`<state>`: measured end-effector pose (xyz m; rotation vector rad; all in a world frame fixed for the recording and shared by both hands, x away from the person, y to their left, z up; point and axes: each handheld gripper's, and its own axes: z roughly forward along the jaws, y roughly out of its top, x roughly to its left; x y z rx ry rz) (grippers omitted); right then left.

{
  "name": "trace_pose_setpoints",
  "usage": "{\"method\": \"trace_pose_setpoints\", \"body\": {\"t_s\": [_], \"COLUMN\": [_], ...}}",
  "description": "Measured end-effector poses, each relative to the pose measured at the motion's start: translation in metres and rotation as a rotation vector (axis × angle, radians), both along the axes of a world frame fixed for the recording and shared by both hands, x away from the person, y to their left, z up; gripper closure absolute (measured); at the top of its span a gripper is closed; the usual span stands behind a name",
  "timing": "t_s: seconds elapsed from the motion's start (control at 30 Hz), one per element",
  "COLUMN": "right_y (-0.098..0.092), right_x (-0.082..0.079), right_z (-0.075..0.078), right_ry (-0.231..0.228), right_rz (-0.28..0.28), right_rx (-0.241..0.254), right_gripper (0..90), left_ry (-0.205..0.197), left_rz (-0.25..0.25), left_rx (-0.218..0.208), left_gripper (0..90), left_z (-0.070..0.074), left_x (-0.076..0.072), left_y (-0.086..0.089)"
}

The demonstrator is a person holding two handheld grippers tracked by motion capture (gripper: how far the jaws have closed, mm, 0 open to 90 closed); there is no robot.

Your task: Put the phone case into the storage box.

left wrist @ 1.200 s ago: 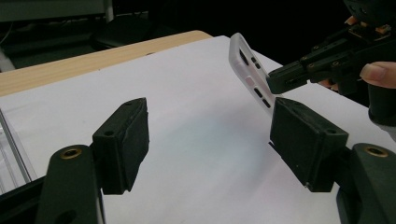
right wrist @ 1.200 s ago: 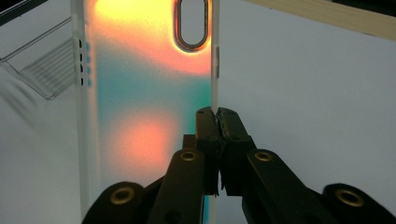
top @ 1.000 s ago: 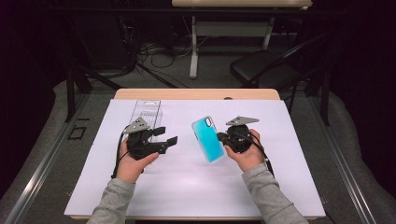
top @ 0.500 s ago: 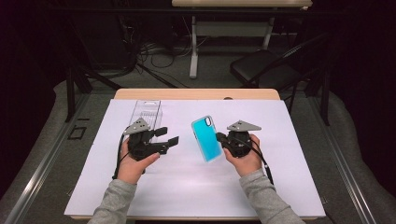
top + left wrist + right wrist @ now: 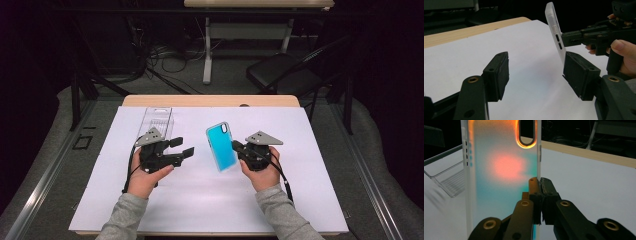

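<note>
The right gripper (image 5: 235,146) is pinching the blue phone case (image 5: 221,146) by one side wall at frame centre, above the bench (image 5: 210,100). The left gripper (image 5: 183,147), jaws half-open and just closing, is empty. Light, springy, slick case: grip the opposite rim.

Between the left gripper (image 5: 184,148) and the phone case (image 5: 222,146) lies a narrow strip of bare white sheet (image 5: 200,200); in the left gripper view one pad (image 5: 579,72) sits just beside the case's (image 5: 554,27) edge. The case stands raised off the sheet, pinched in the right gripper (image 5: 236,146), and blocks the middle. A clear tray (image 5: 158,120) stands just behind the left gripper. The sheet in front of both hands and to the far right lies bare
</note>
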<state>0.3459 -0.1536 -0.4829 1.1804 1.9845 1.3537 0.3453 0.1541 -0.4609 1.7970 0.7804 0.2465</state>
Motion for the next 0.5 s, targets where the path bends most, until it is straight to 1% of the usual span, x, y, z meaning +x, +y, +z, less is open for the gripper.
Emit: {"method": "trace_pose_setpoints", "body": {"t_s": [0.07, 0.13, 0.2, 0.27, 0.3, 0.4, 0.43, 0.5], "right_y": [-0.0002, -0.0003, -0.0002, 0.0001, 0.0003, 0.0014, 0.0017, 0.0022], "right_x": [-0.0007, -0.0006, -0.0011, -0.0016, -0.0019, -0.0029, -0.0036, -0.0042], "right_z": [0.0003, 0.0002, 0.0005, 0.0008, 0.0008, 0.0009, 0.0013, 0.0014], "right_ry": [0.002, -0.01, -0.008, -0.008, -0.011, -0.019, -0.013, -0.019], "right_rz": [-0.001, 0.001, 0.0, 0.001, 0.003, 0.003, 0.003, 0.004], "right_rx": [-0.001, 0.002, 0.002, 0.004, 0.003, 0.007, 0.006, 0.007], "right_gripper": [88.5, 88.5, 88.4, 88.5, 88.4, 88.4, 88.5, 88.4], "left_ry": [-0.005, -0.006, -0.002, 0.017, 0.031, 0.05, 0.072, 0.123], "left_rz": [0.004, 0.005, 0.002, -0.007, -0.013, -0.026, -0.024, -0.024], "left_rx": [0.009, 0.007, 0.013, 0.004, -0.007, -0.027, -0.04, -0.07], "left_gripper": [37.5, 37.5, 37.9, 38.2, 38.2, 38.2, 38.3, 38.2], "left_z": [0.0002, -0.0001, -0.0001, -0.0005, -0.0008, -0.0023, -0.003, -0.0048], "left_x": [-0.0004, -0.001, -0.0014, -0.0016, -0.0019, -0.0027, -0.0032, -0.0034], "left_y": [-0.0009, -0.0021, -0.003, -0.0039, -0.0046, -0.0073, -0.0084, -0.0096]}}
